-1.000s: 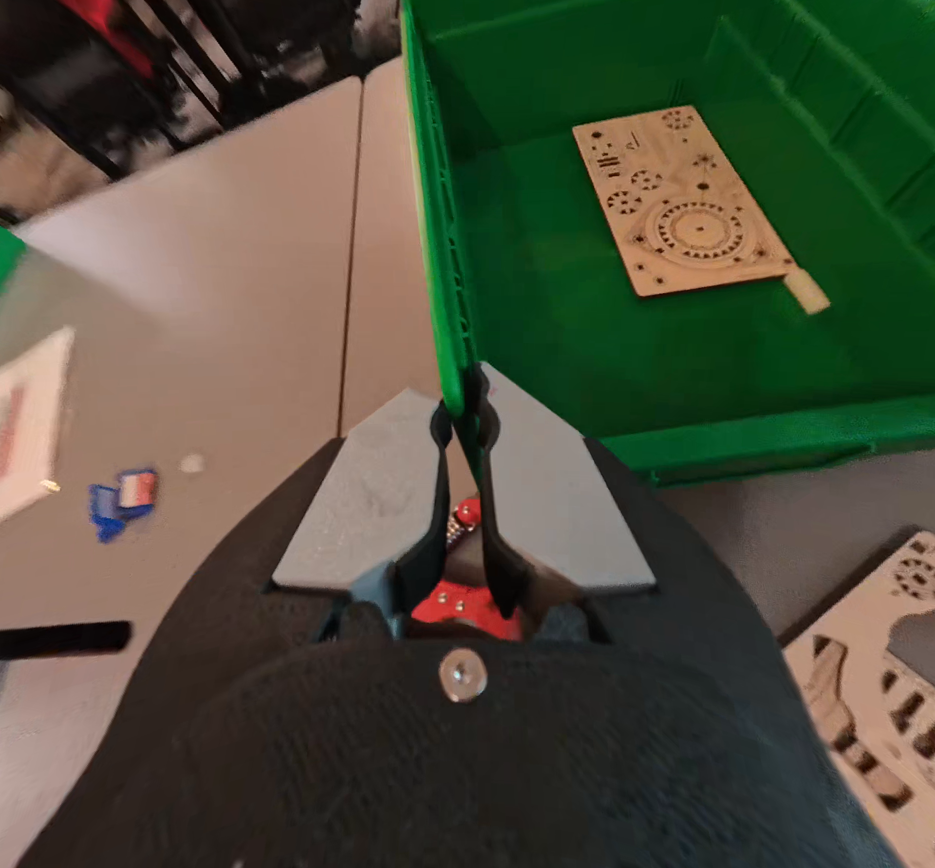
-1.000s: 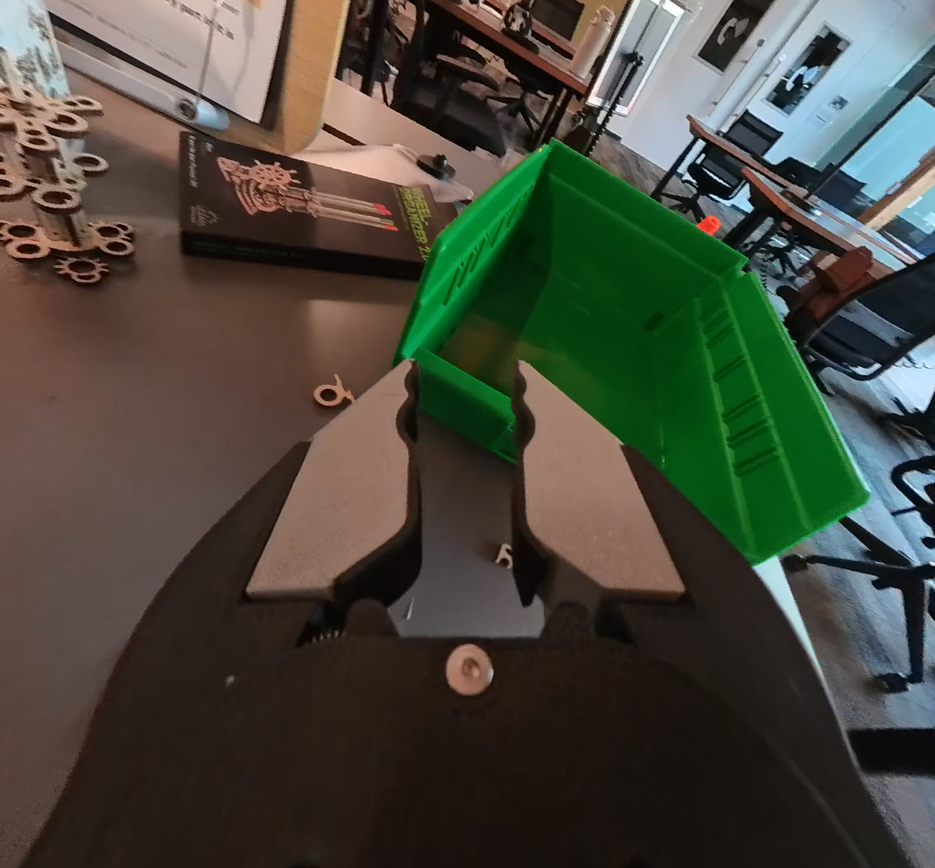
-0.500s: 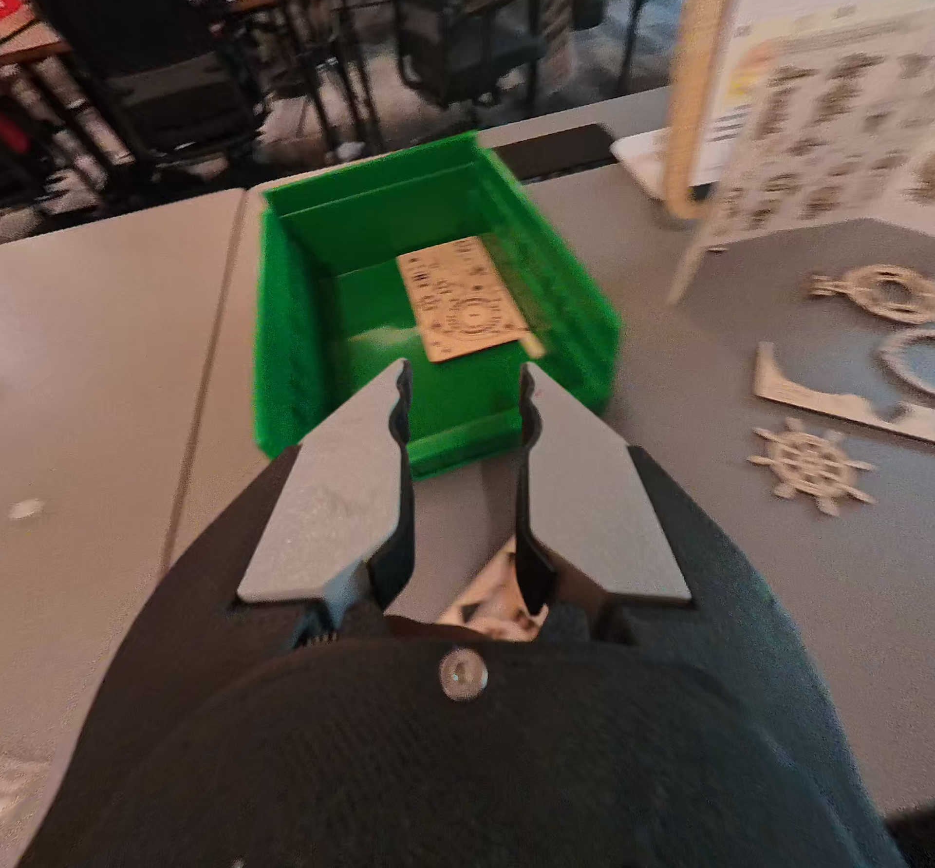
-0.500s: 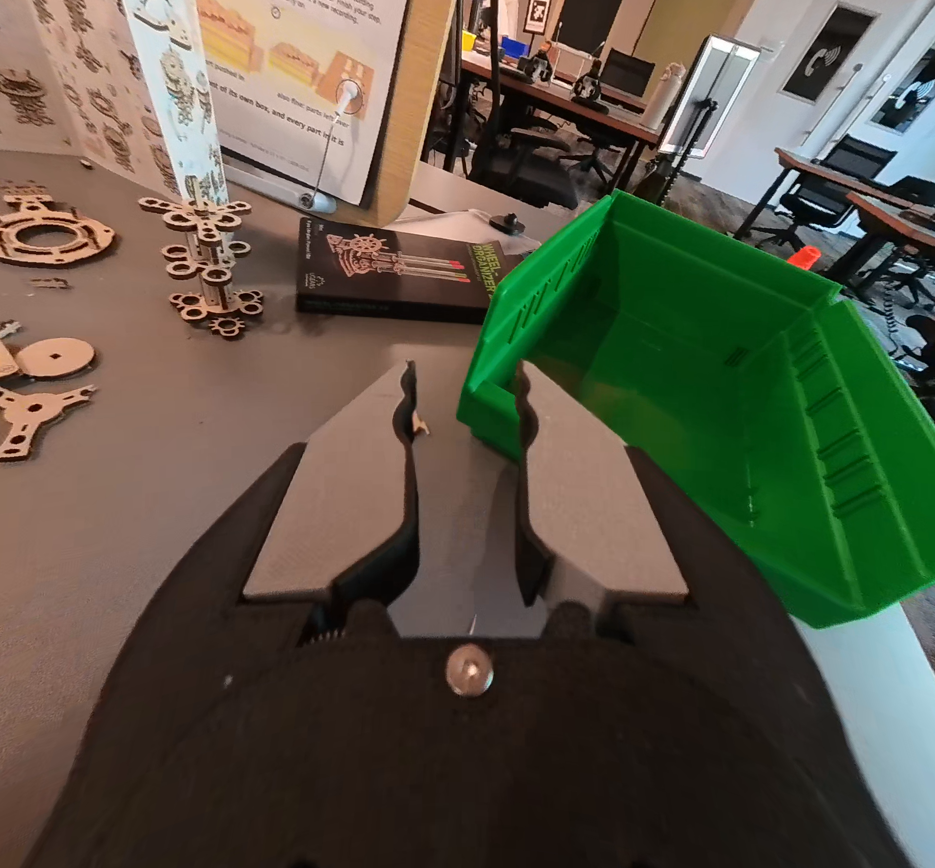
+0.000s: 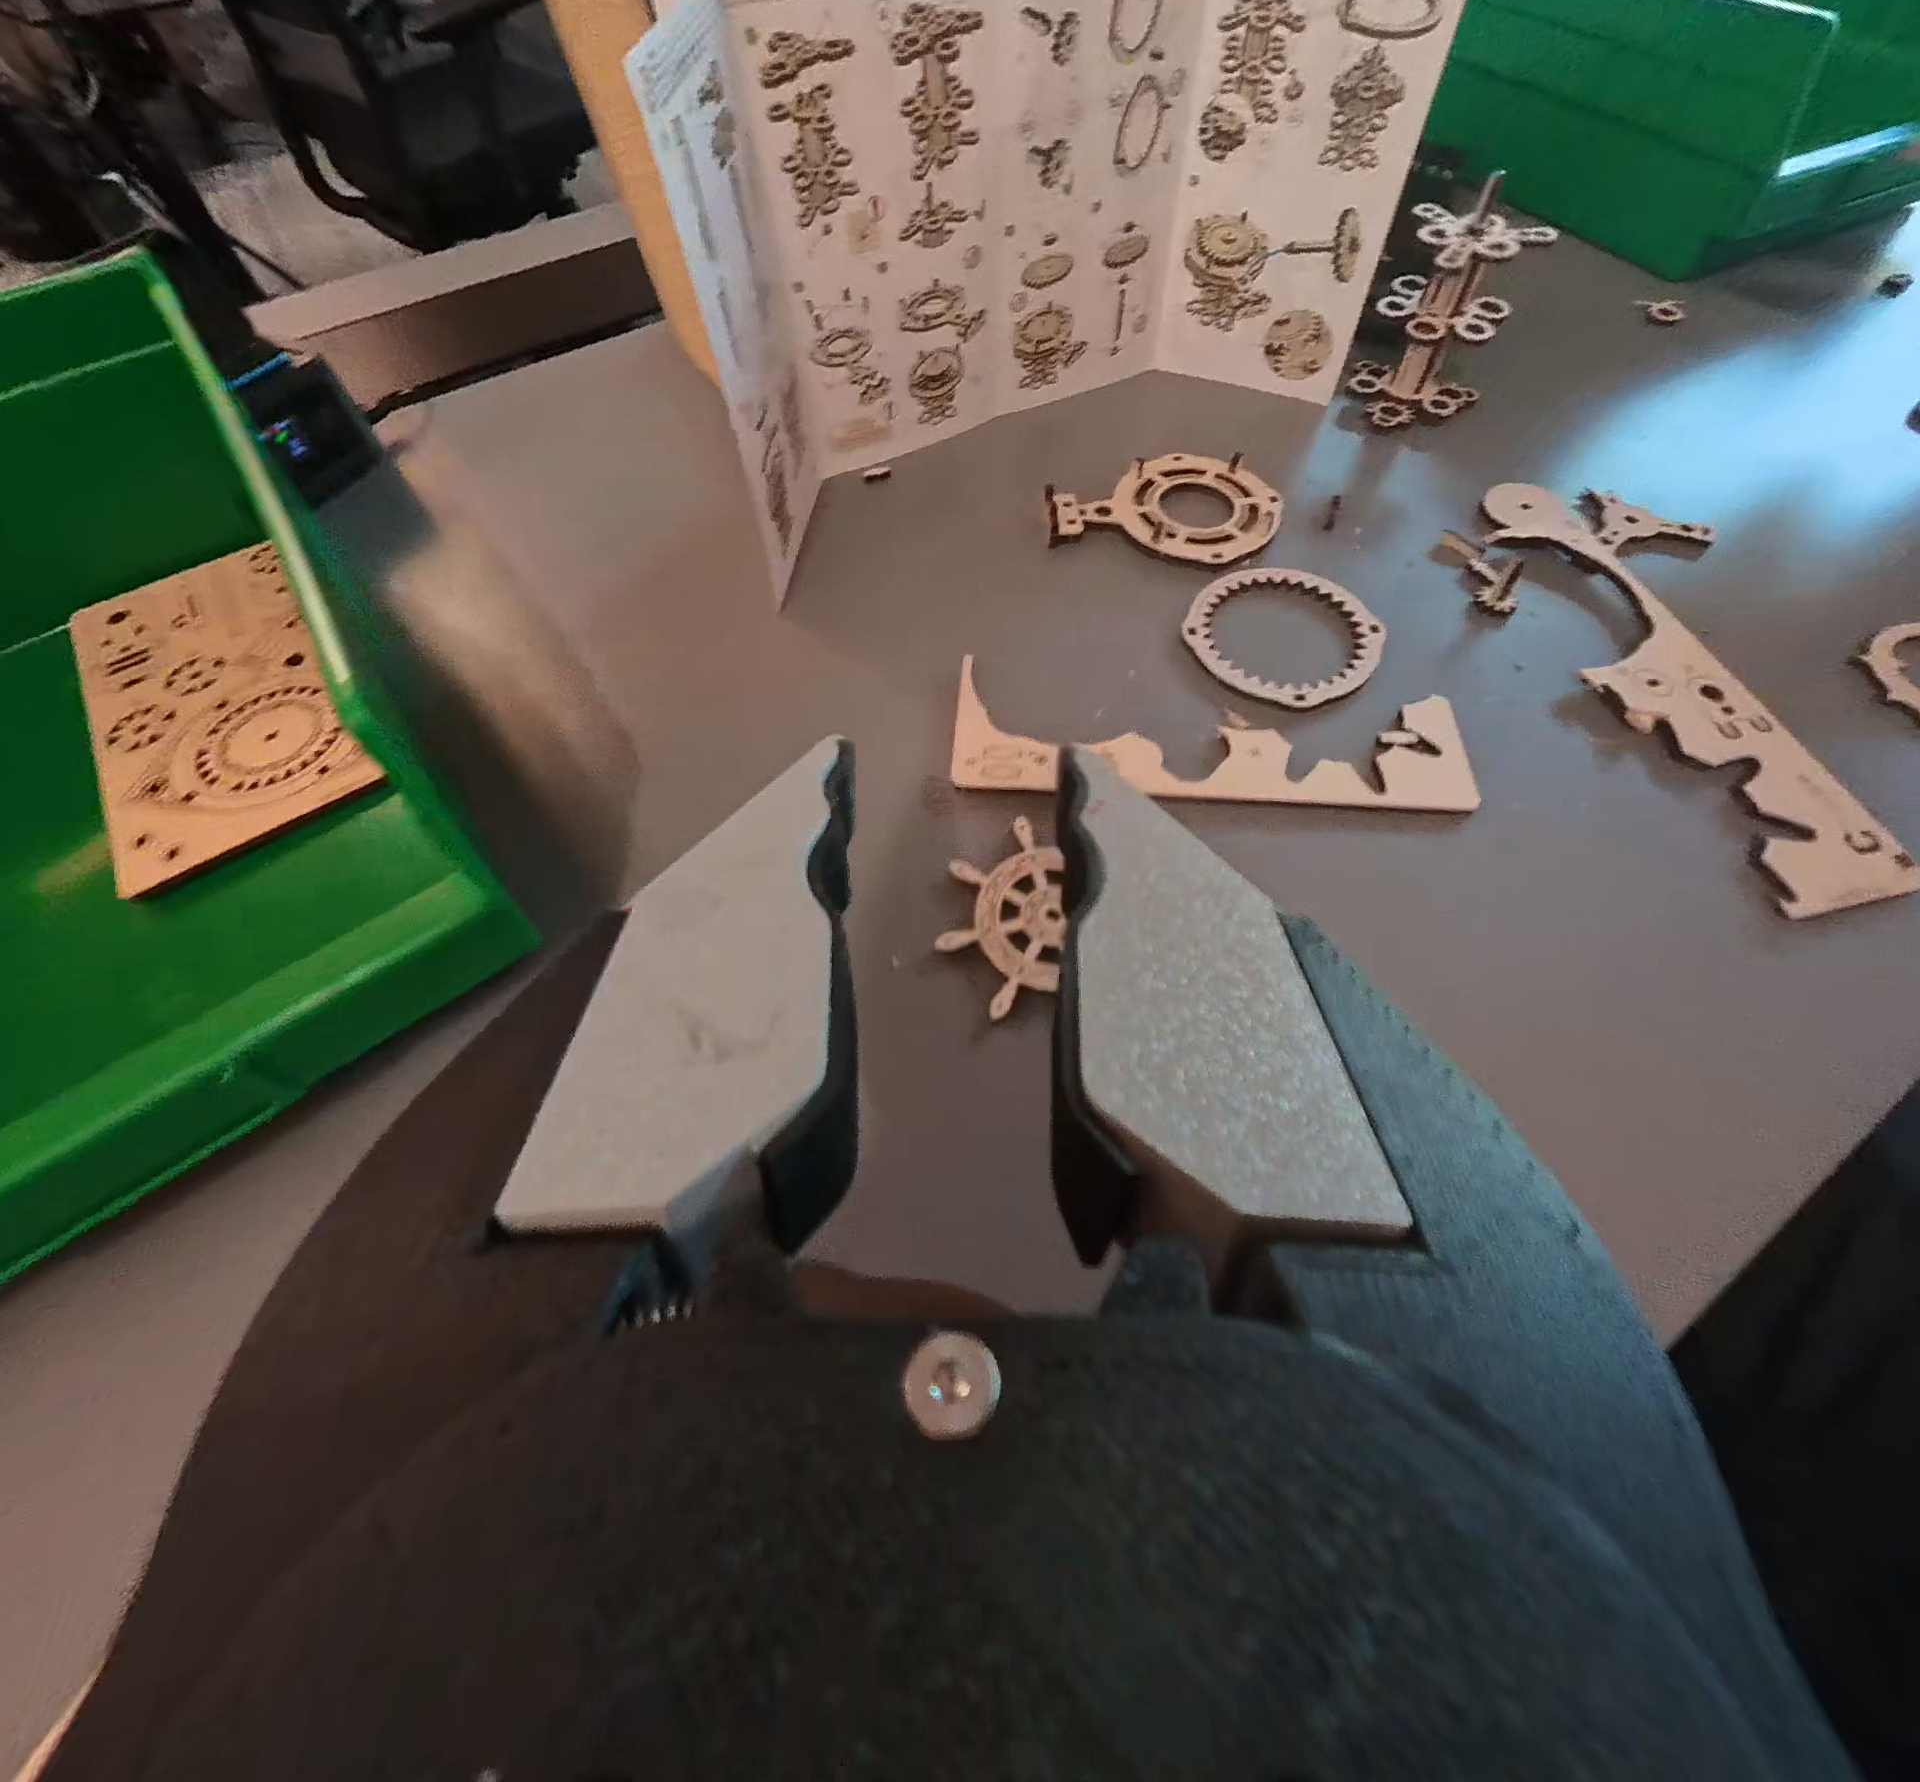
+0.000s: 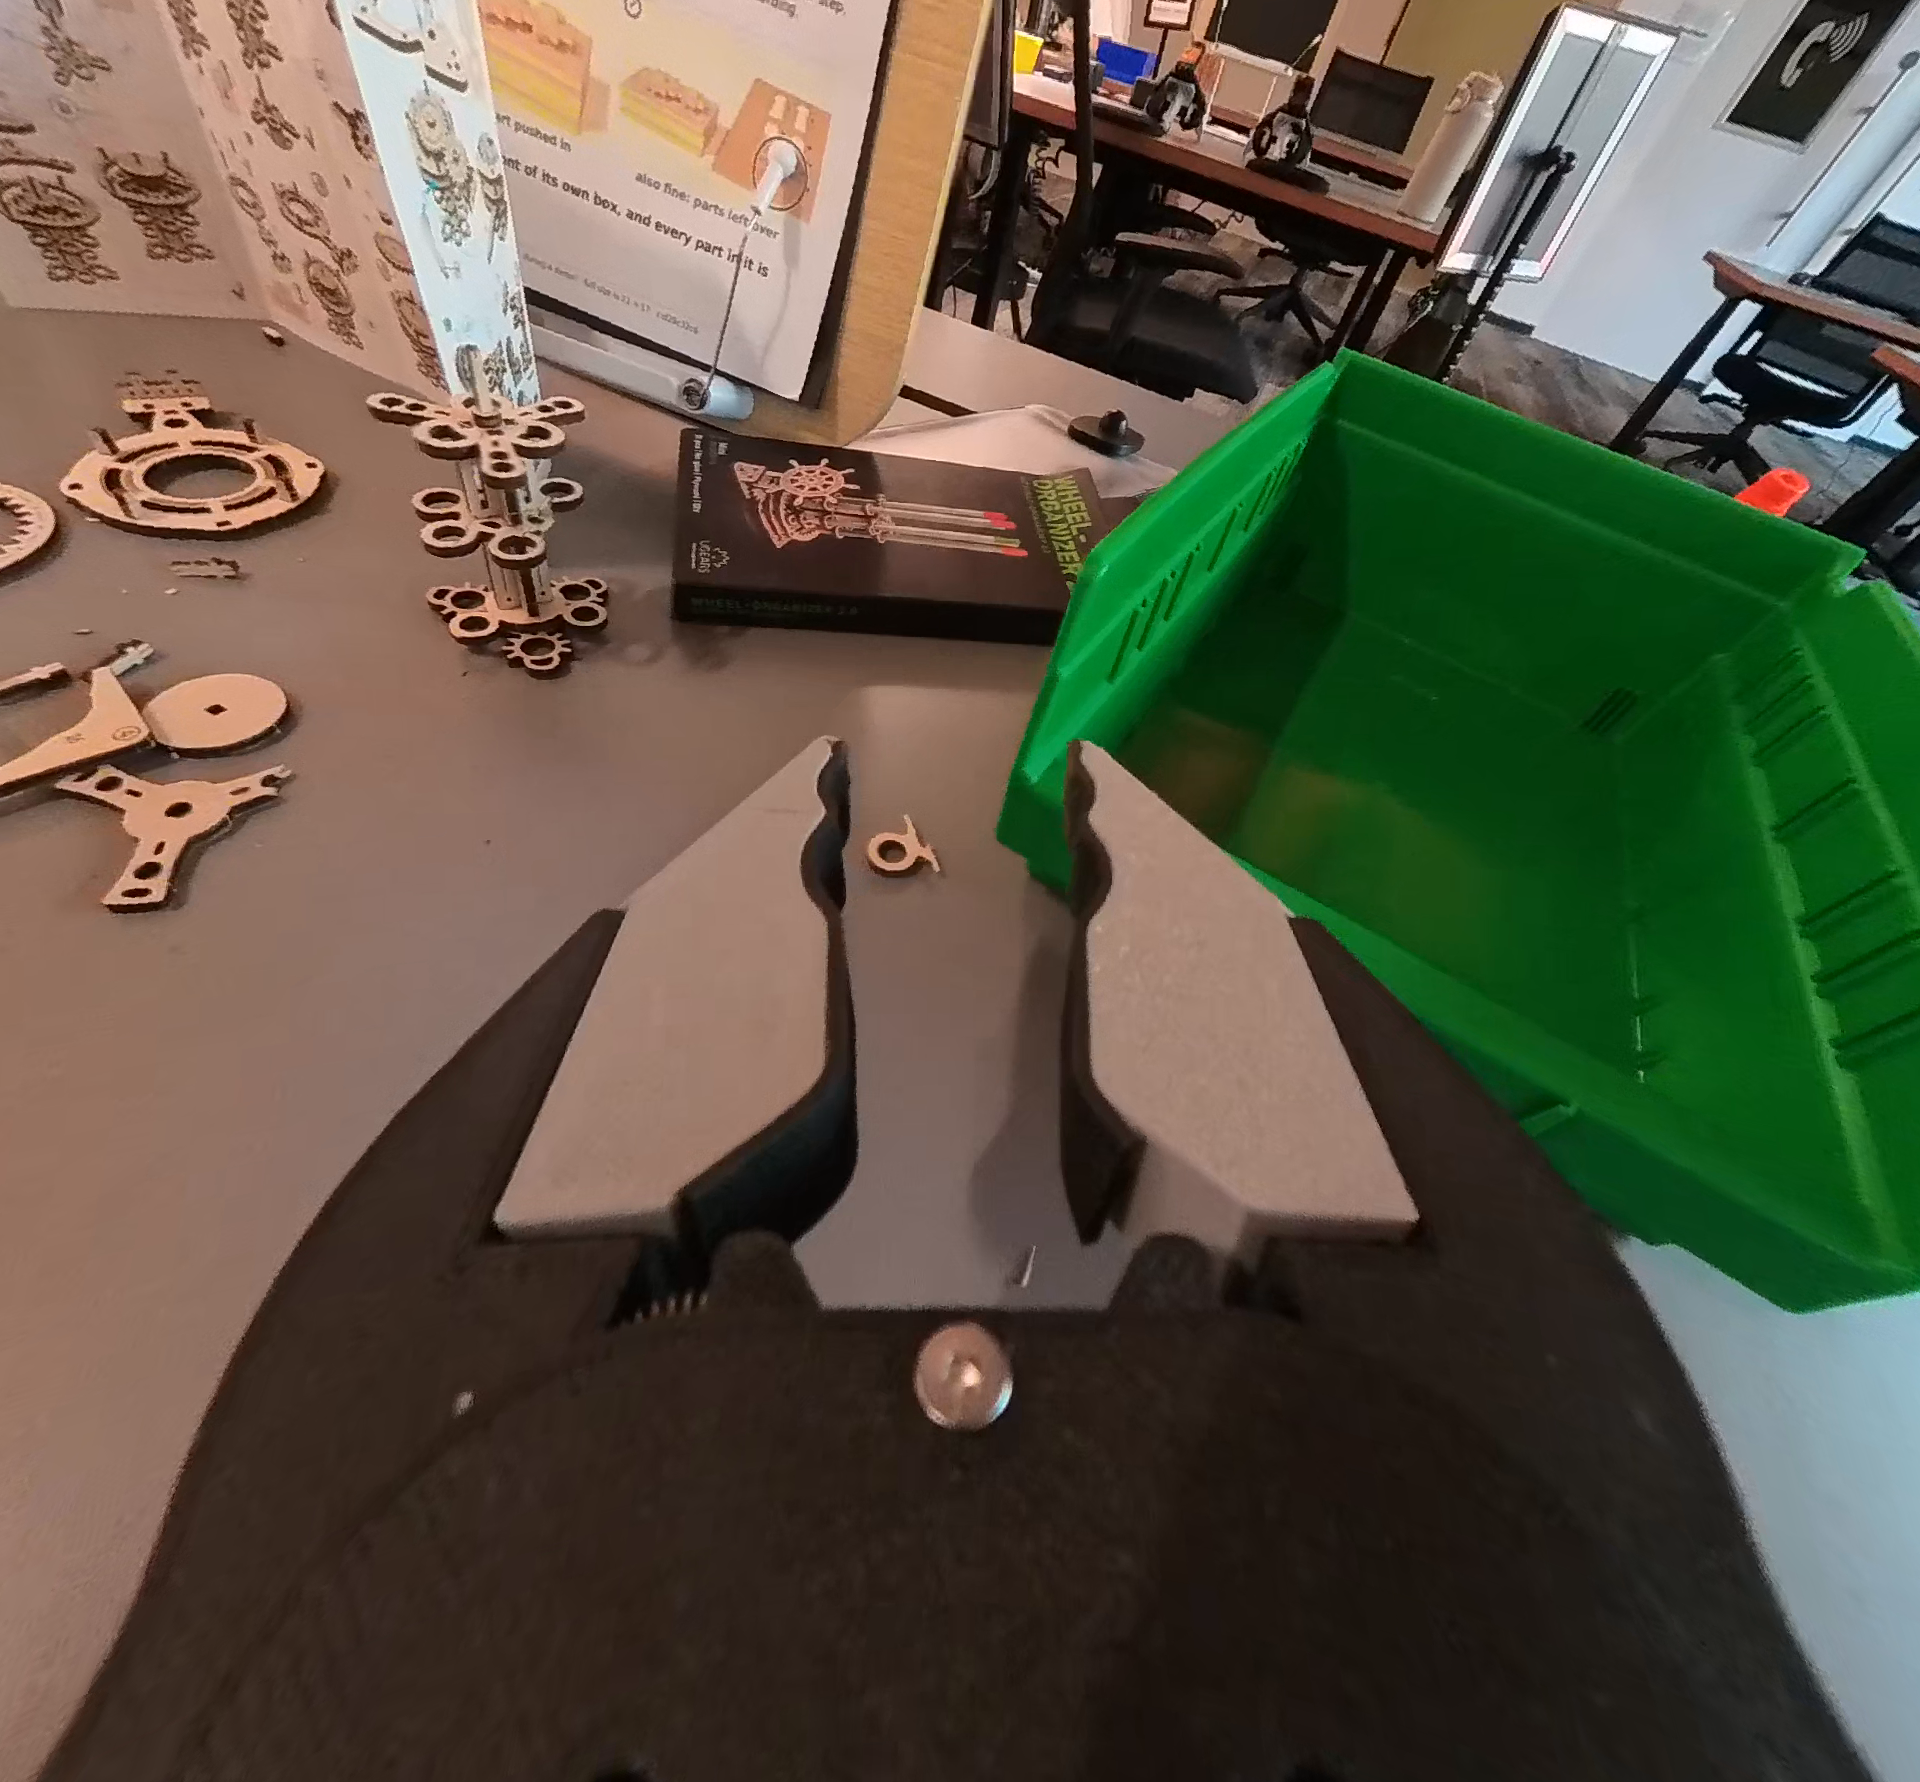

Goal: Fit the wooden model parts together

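Note:
My left gripper (image 5: 956, 776) is open and empty above the grey table, with a wooden ship's wheel (image 5: 1003, 922) just below its fingertips. Beyond lie a leftover sheet piece (image 5: 1216, 776), a toothed ring (image 5: 1283, 641), a round flange part (image 5: 1174, 517) and a long cut-out sheet piece (image 5: 1704, 724). A partly built tower of ringed wooden tiers (image 5: 1439, 319) stands farther back; it also shows in the right wrist view (image 6: 504, 527). My right gripper (image 6: 956, 776) is open and empty, with a small ring-shaped piece (image 6: 902, 849) on the table between its fingertips.
A green bin (image 5: 208, 984) at left holds a wooden part sheet (image 5: 218, 714). Another green bin (image 6: 1507, 818) sits right of my right gripper. A folded instruction sheet (image 5: 1018, 174), a black kit box (image 6: 883, 537) and a three-armed part (image 6: 166, 813) are on the table. The gap from one gripper's tips to the other's is roughly 50 cm. Between my left fingertips and the wooden ship's wheel (image 5: 1003, 922) there is roughly 9 cm.
My left gripper let go of the green bin's rim, opened and swung right over the loose parts. My right gripper drew back from the other bin and turned left.

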Tool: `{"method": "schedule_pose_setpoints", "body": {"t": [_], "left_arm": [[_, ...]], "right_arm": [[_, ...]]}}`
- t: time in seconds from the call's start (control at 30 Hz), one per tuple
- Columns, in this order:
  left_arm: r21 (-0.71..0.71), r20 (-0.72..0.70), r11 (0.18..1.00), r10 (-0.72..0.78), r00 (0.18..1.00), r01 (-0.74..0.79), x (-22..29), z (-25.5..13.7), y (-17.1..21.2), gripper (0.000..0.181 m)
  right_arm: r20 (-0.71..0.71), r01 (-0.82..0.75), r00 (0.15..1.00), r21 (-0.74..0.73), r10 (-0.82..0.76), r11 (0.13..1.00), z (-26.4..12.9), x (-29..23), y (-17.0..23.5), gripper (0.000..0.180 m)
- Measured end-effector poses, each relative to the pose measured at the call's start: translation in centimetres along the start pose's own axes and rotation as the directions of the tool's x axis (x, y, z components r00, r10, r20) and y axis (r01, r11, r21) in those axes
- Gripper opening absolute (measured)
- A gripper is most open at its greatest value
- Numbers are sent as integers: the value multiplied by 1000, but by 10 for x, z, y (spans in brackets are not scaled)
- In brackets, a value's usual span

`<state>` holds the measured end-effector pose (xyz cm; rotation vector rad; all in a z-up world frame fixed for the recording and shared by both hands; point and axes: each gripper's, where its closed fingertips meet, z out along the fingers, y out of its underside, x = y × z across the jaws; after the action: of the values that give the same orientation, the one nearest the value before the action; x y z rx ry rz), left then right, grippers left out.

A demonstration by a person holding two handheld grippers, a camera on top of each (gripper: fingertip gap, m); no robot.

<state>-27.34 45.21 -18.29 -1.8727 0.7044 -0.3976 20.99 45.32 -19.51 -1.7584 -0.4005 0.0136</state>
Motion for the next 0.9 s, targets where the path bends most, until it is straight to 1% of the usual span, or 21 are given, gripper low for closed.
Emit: {"method": "schedule_pose_setpoints", "body": {"t": [0.13, 0.27, 0.37, 0.47, 0.53, 0.6, 0.63, 0.67, 0.8, 0.9], "left_arm": [[30, -59, 999, 28, 998, -27, 9, 27, -20, 35], [82, -128, 991, 113, 985, -103, 20, 62, -40, 35], [132, -140, 977, 188, 972, -170, 23, 90, -51, 34], [165, -123, 962, 241, 963, -220, 20, 111, -56, 33], [178, -117, 957, 251, 961, -228, 17, 116, -53, 30], [138, -115, 965, 240, 964, -224, 13, 115, -44, 31], [153, -106, 965, 232, 967, -215, 12, 113, -42, 30], [165, -95, 966, 216, 972, -198, 9, 111, -40, 23], [130, -119, 982, 151, 981, -136, 6, 113, -34, 26], [139, -117, 986, 110, 987, -93, 0, 111, -36, 26]], "right_arm": [[7, 20, 1000, -8, -20, 1000, 2, -4, 1, 38], [17, 38, 999, -11, -38, 999, 3, -8, 0, 38], [26, 53, 998, -8, -53, 999, 3, -12, -1, 38], [28, 67, 997, -20, -67, 998, 3, -14, 1, 38], [33, 67, 997, -33, -66, 997, 5, -15, 4, 38], [46, 63, 997, -51, -61, 997, 7, -16, 8, 38], [49, 66, 997, -64, -63, 996, 8, -17, 10, 38], [50, 72, 996, -78, -68, 994, 10, -17, 13, 38], [34, 107, 994, -129, -104, 986, 13, -18, 21, 38], [21, 131, 991, -144, -129, 981, 13, -19, 23, 38]]}}
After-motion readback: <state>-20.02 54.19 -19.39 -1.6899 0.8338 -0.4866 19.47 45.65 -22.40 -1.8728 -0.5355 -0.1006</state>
